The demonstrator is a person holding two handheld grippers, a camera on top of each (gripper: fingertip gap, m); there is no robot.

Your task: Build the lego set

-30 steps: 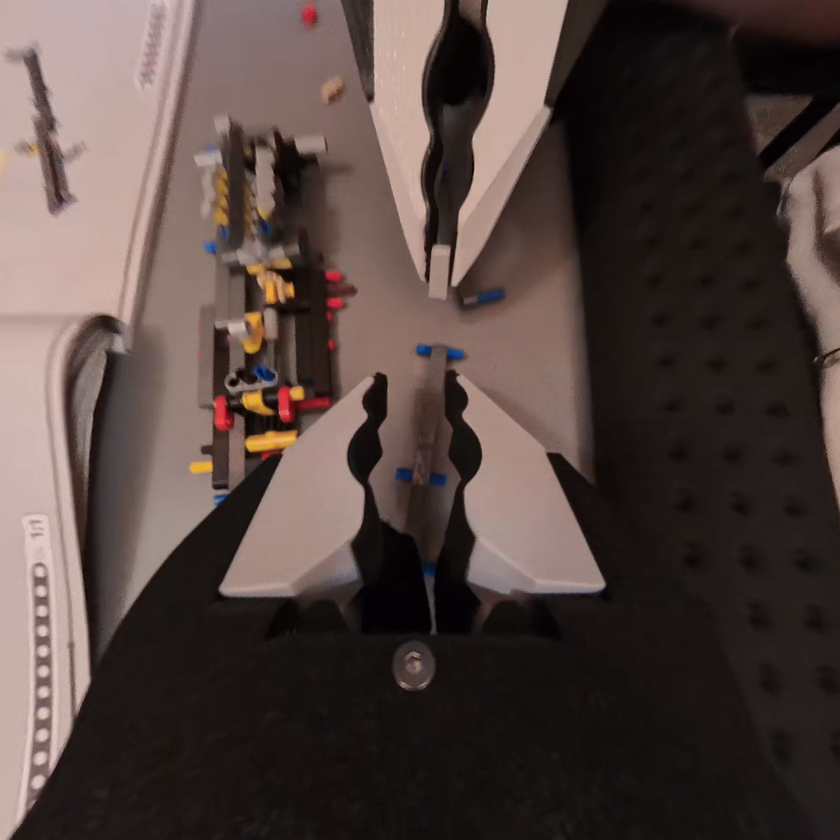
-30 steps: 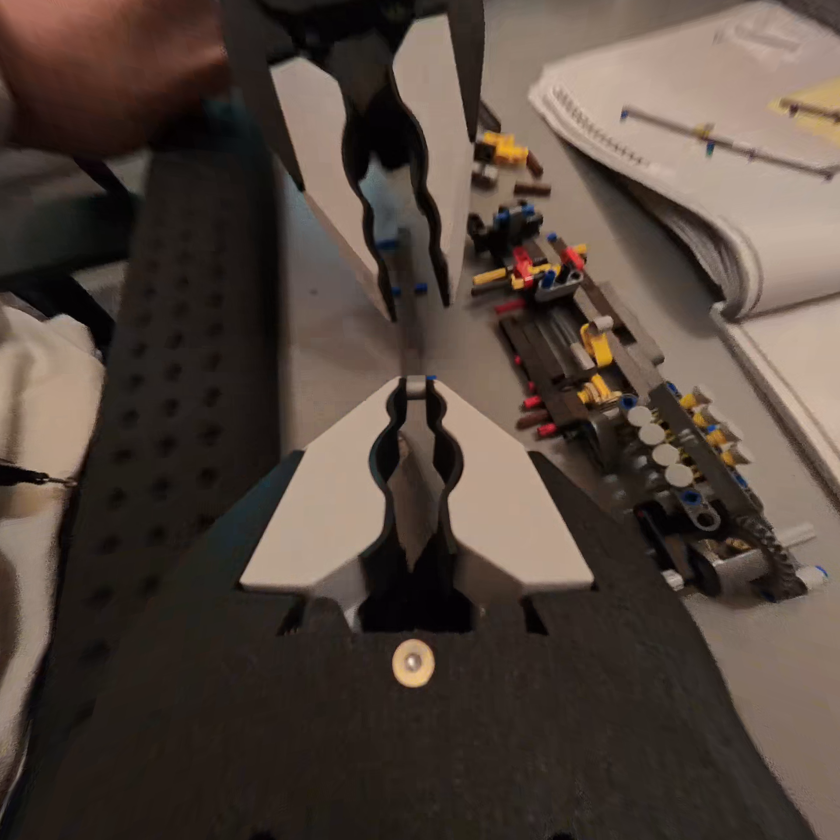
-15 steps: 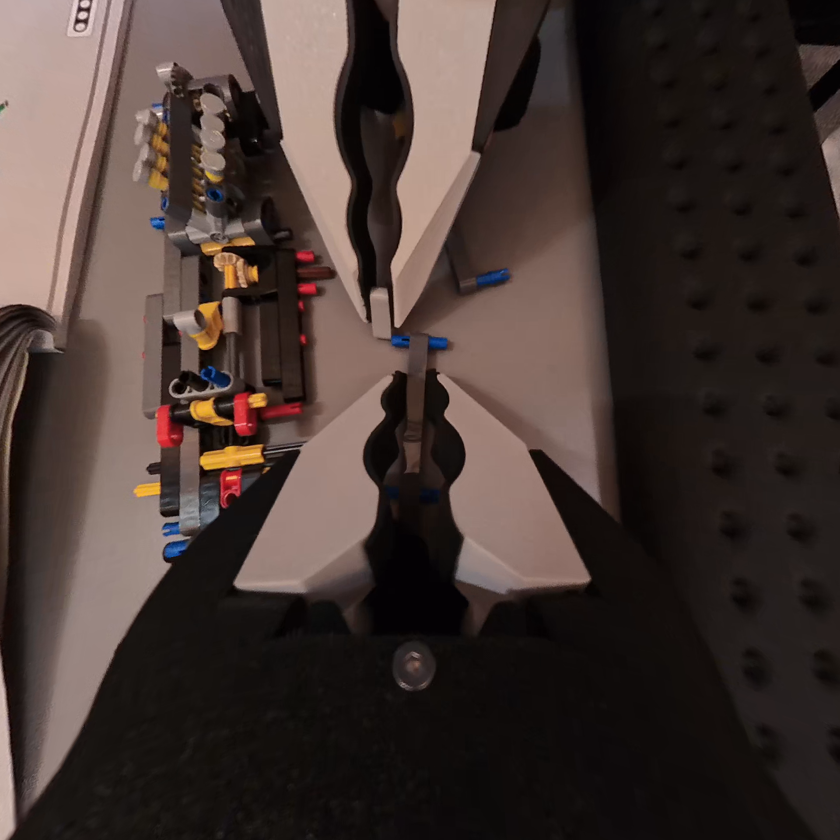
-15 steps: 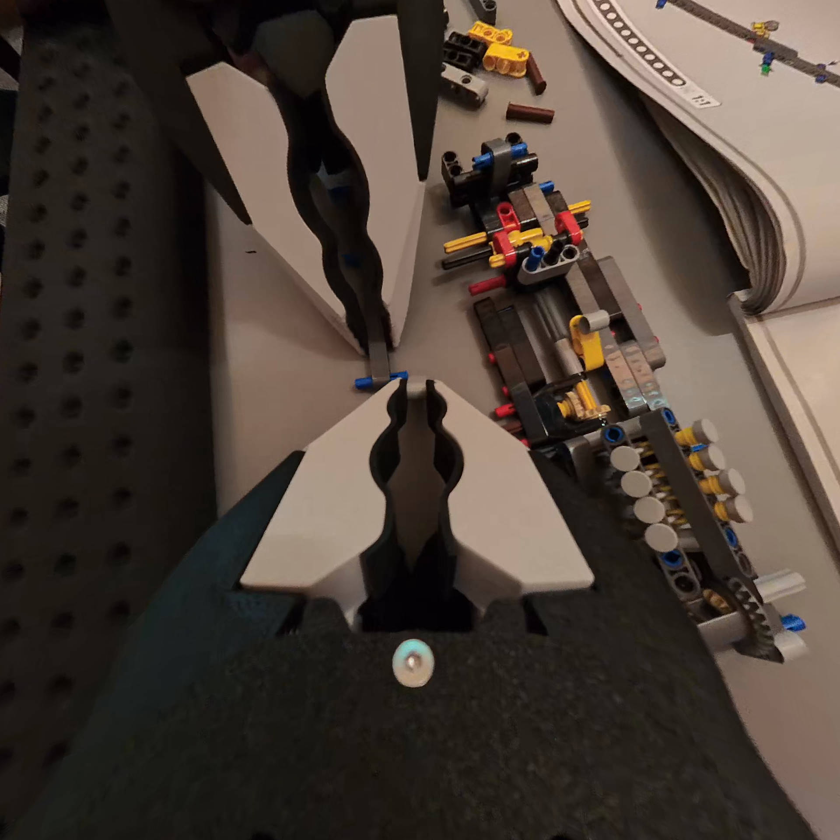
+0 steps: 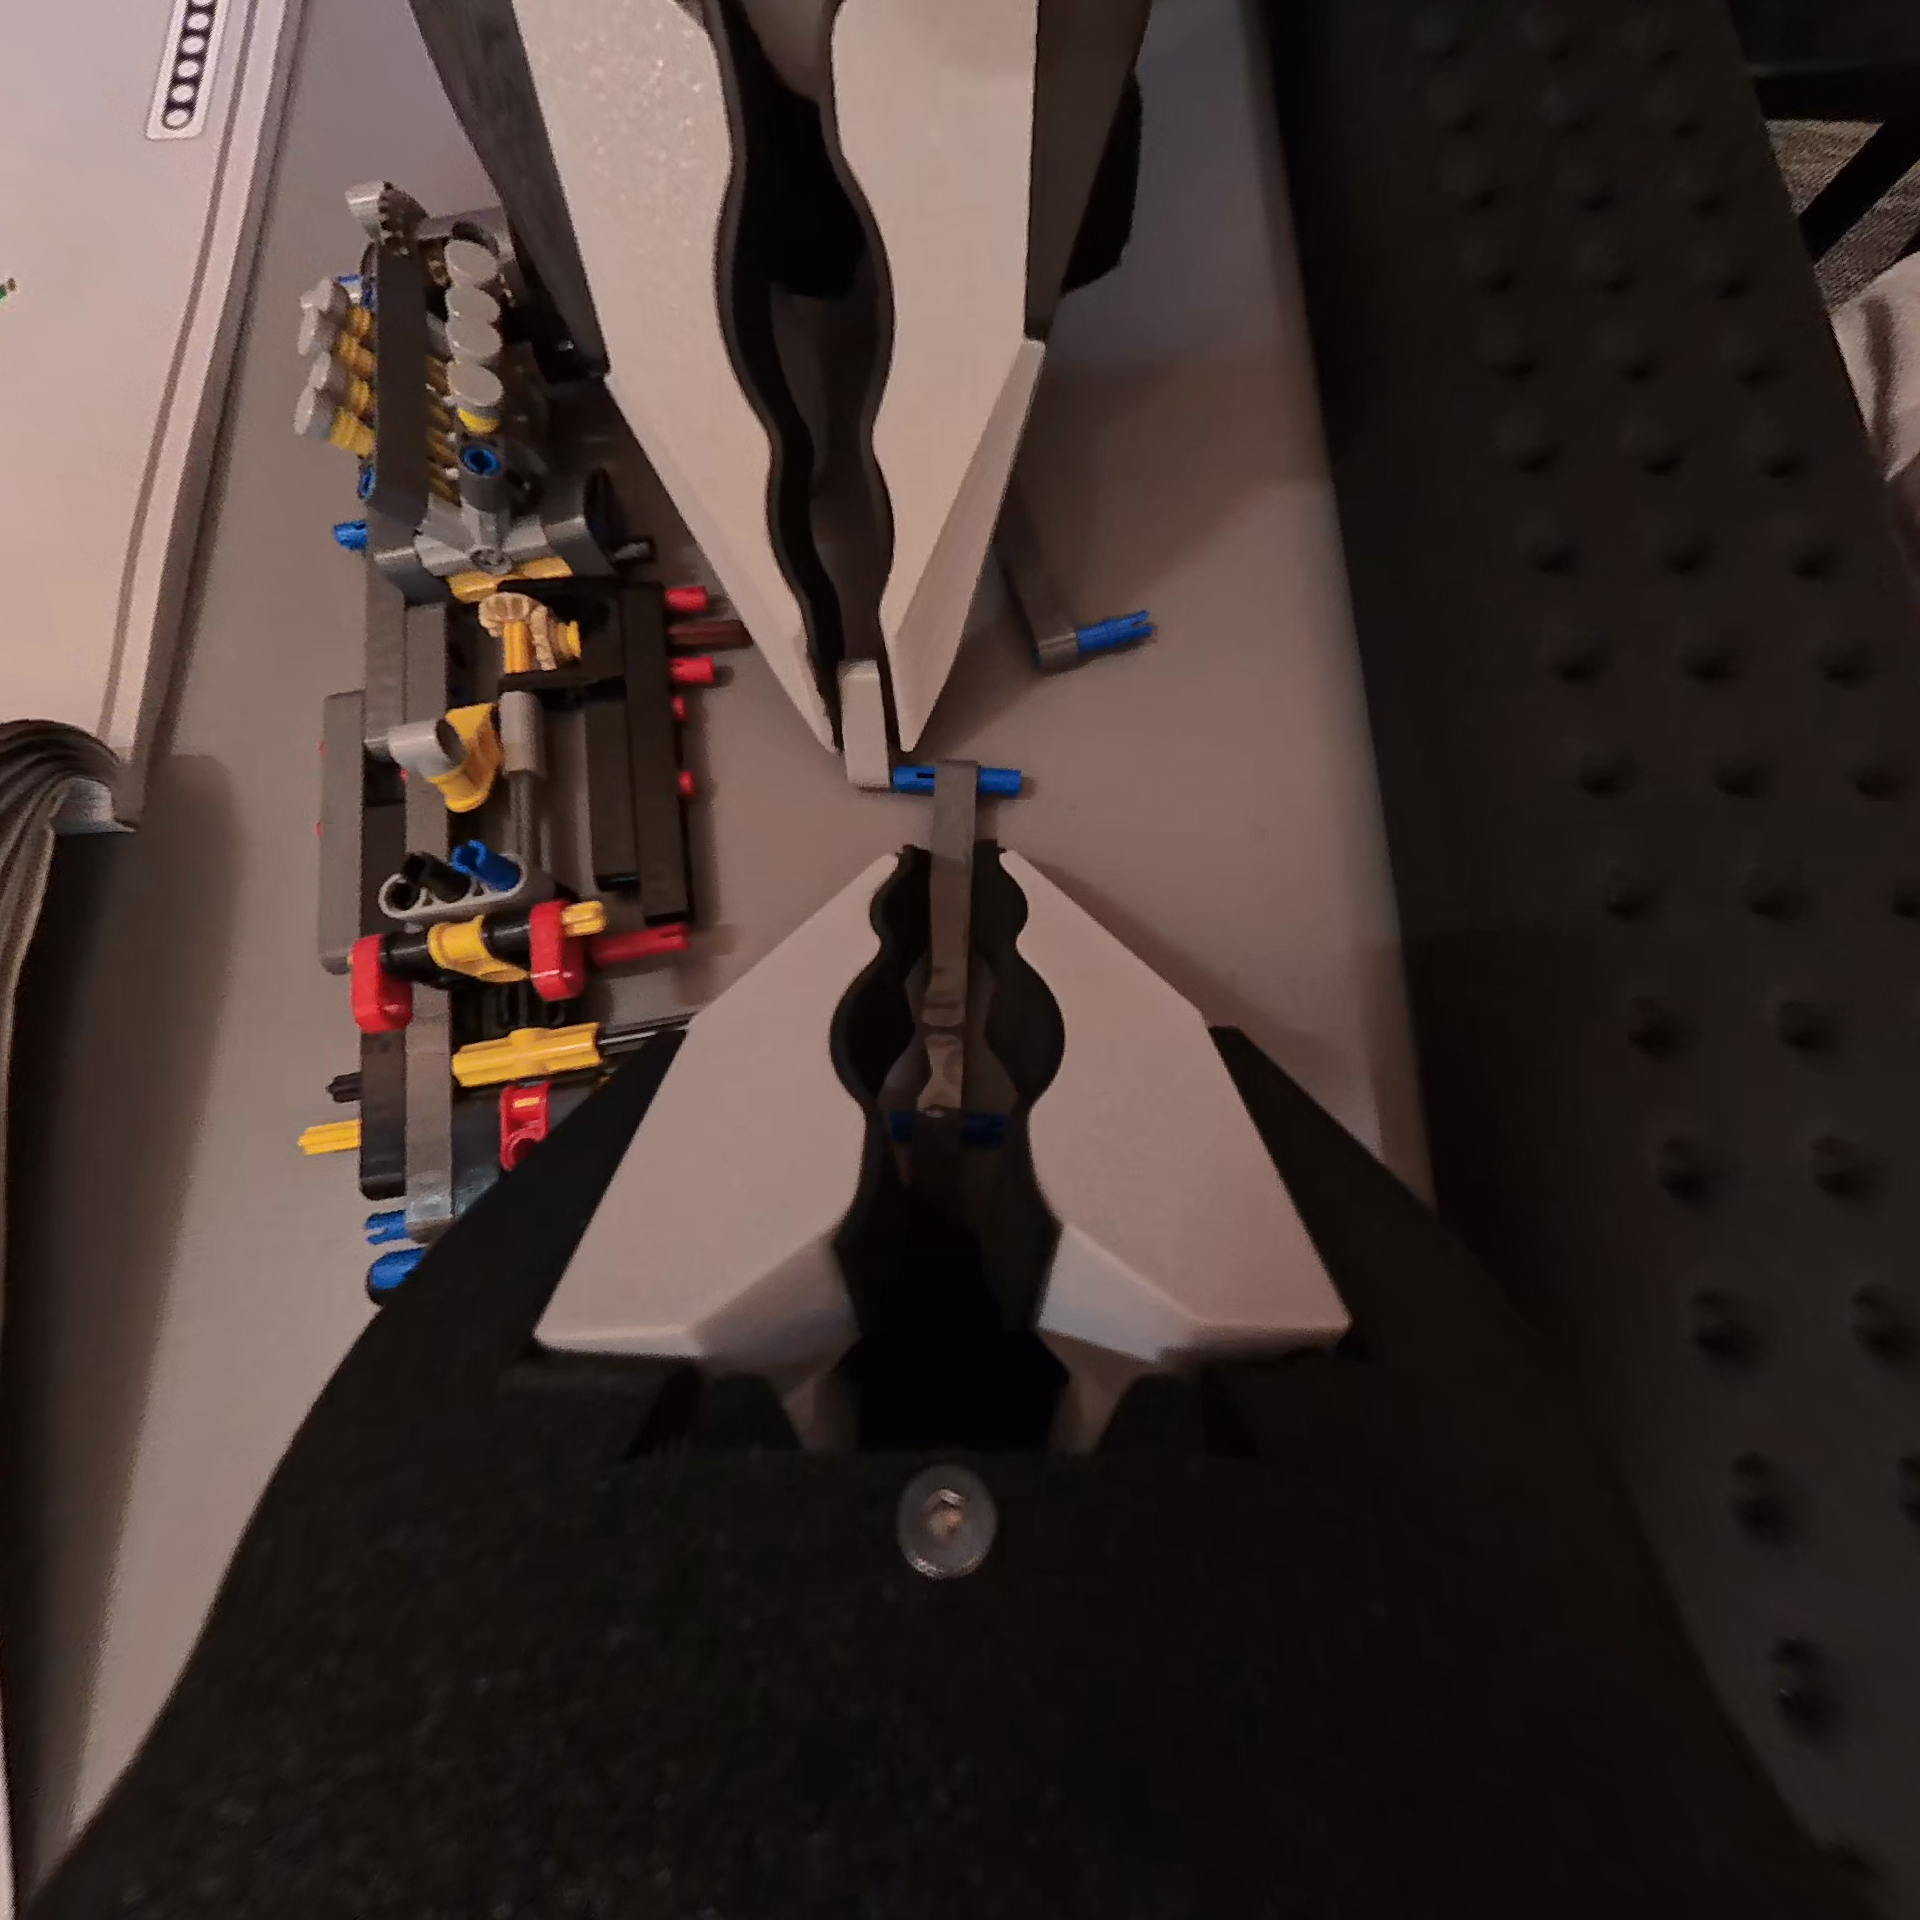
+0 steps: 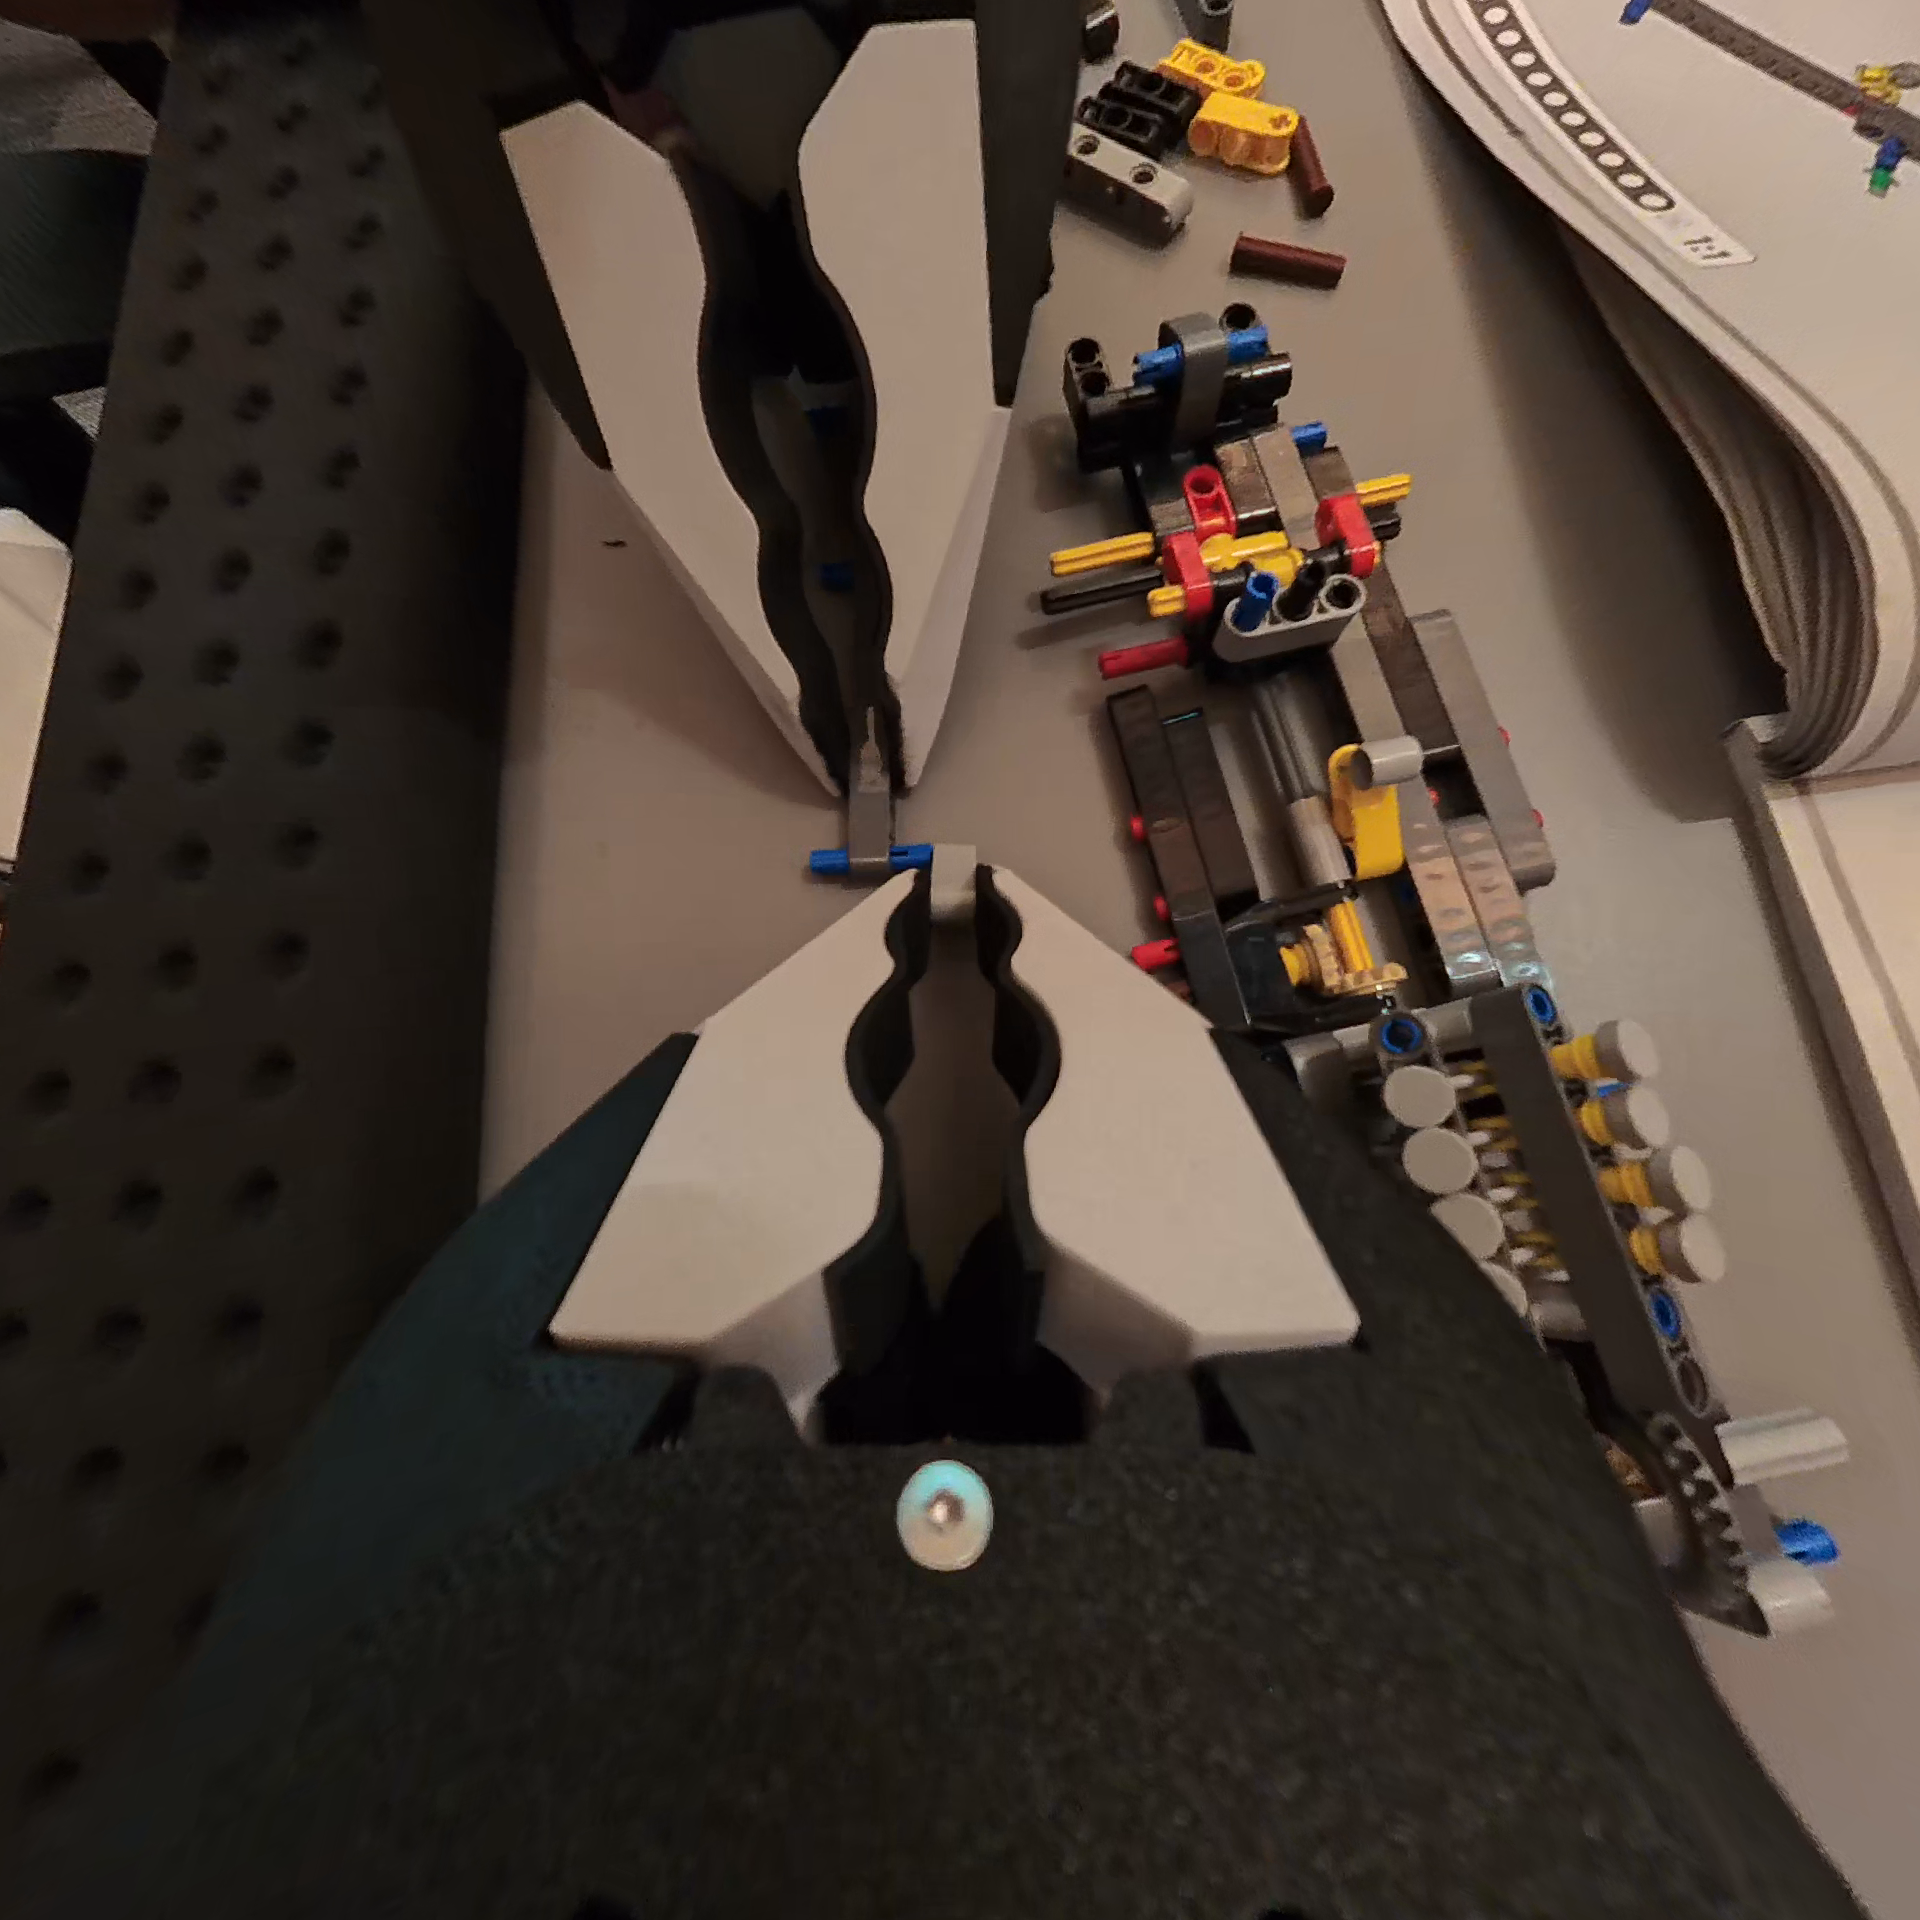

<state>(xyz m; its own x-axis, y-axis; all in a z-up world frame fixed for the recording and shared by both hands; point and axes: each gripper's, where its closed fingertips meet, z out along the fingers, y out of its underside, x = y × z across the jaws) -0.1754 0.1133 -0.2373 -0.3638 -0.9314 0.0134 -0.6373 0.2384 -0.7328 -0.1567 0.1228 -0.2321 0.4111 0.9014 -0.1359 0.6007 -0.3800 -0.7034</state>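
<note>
My left gripper (image 5: 954, 854) is shut on a dark grey beam (image 5: 954, 821). A blue pin (image 5: 956, 777) crosses the beam's free end. My right gripper (image 6: 951, 878) is shut on a light grey piece (image 6: 952, 883). The two grippers face each other tip to tip above the grey table. The light grey piece (image 5: 868, 727) sits against one end of the blue pin (image 6: 871, 860). The right gripper (image 5: 868, 743) shows at the top of the left wrist view. The left gripper (image 6: 868, 784) shows at the top of the right wrist view. The long part-built model (image 5: 488, 727) lies beside them.
The model (image 6: 1351, 831) has grey cylinders and a gear at one end. An open instruction booklet (image 6: 1662, 312) lies beyond it. Loose black, yellow and brown parts (image 6: 1174, 114) lie at the far end. A grey piece with a blue pin (image 5: 1091, 634) lies loose. A black dotted mat (image 5: 1662, 935) borders the table.
The two grippers have closed the gap between them. The light grey piece, apart from the beam a second ago, now sits against the blue pin at the beam's end.
</note>
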